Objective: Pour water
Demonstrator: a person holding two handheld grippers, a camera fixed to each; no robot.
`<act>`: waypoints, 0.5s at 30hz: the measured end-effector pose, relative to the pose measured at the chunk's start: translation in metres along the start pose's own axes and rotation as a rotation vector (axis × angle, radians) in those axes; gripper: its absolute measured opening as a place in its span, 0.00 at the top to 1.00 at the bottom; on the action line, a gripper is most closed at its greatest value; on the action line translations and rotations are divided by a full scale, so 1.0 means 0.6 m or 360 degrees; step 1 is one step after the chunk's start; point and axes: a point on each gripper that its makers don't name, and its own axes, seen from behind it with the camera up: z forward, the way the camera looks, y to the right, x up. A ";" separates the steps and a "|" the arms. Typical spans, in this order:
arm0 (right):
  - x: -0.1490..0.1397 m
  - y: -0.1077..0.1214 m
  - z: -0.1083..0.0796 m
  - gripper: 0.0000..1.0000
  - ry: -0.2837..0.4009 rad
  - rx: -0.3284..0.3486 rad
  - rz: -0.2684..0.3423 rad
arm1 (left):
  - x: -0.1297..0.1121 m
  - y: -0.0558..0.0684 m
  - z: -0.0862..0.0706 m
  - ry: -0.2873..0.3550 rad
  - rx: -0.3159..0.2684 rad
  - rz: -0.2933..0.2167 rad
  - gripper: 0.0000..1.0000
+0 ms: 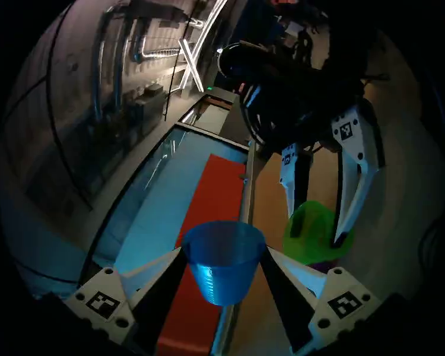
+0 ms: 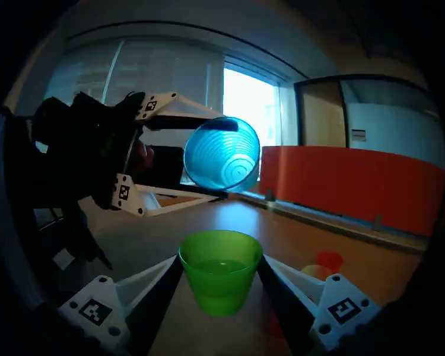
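My left gripper (image 1: pixel 223 252) is shut on a translucent blue cup (image 1: pixel 223 276), its rim showing between my fingers. In the right gripper view that blue cup (image 2: pixel 222 154) lies tipped on its side above and behind the green cup, mouth toward the camera, ribbed bottom visible, held by the left gripper (image 2: pixel 225 157) in a black-gloved hand (image 2: pixel 86 154). My right gripper (image 2: pixel 221 258) is shut on a green cup (image 2: pixel 219 291), upright, with water in it. In the left gripper view the right gripper (image 1: pixel 317 231) holds the green cup (image 1: pixel 314 234) beyond the blue one.
A wooden table (image 2: pixel 293 237) lies under both cups. An orange partition (image 2: pixel 353 184) runs along its far edge, with a bright window (image 2: pixel 249 107) behind. Small red and orange round things (image 2: pixel 326 264) sit on the table to the right of the green cup.
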 end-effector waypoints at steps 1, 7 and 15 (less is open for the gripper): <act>0.000 0.000 -0.001 0.09 0.0000 -0.0001 -0.0002 | -0.003 -0.002 -0.001 -0.0005 0.0006 -0.0048 0.15; 0.001 0.002 -0.005 0.09 0.0004 -0.0008 -0.0010 | -0.022 -0.015 -0.007 -0.0034 0.0048 -0.0376 0.15; 0.010 0.002 -0.005 0.09 0.0029 -0.0015 -0.0007 | -0.045 -0.021 -0.009 -0.0052 0.0074 -0.0810 0.15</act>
